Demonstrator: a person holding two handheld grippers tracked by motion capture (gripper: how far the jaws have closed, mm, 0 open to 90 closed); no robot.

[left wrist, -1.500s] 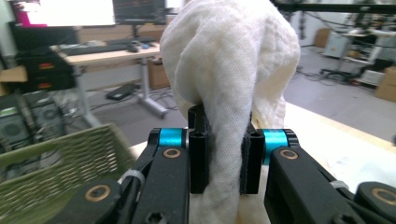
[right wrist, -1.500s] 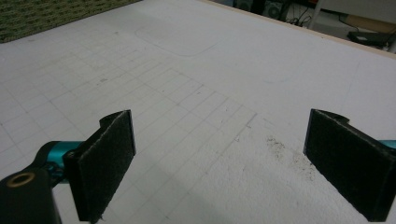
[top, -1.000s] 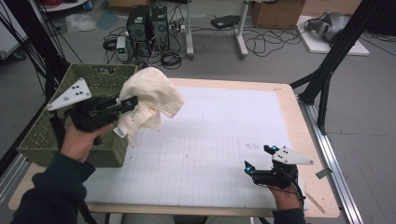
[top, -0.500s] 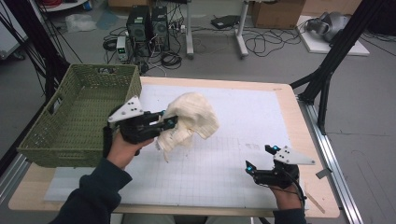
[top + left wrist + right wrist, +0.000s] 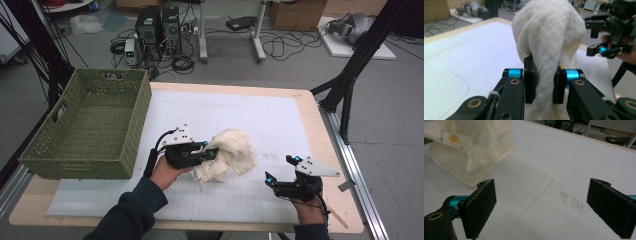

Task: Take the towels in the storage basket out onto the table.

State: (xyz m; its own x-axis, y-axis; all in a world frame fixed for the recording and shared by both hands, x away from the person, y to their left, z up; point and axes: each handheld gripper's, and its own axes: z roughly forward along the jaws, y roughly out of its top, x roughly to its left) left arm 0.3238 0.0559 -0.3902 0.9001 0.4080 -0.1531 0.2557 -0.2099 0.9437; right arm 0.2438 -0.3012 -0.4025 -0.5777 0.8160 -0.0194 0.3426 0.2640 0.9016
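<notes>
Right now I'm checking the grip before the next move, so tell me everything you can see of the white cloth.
The white cloth is a cream, soft-looking woven towel with a fine waffle-like texture, bunched and draped rather than flat. The left gripper is shut on a gathered fold of it, pads pressing from both sides, and the rest bulges above the jaws. In the high view it sits over the white gridded mat, right of the green basket, its lower folds apparently reaching the mat. The right gripper stands open, apart from it.

On the table (image 5: pixel 300 100) the basket (image 5: pixel 85 130) sits at the left edge, the towel (image 5: pixel 230 152) lies mid-table to its right, between the left gripper (image 5: pixel 207 152) and the right gripper (image 5: pixel 280 170) near the front right corner.
</notes>
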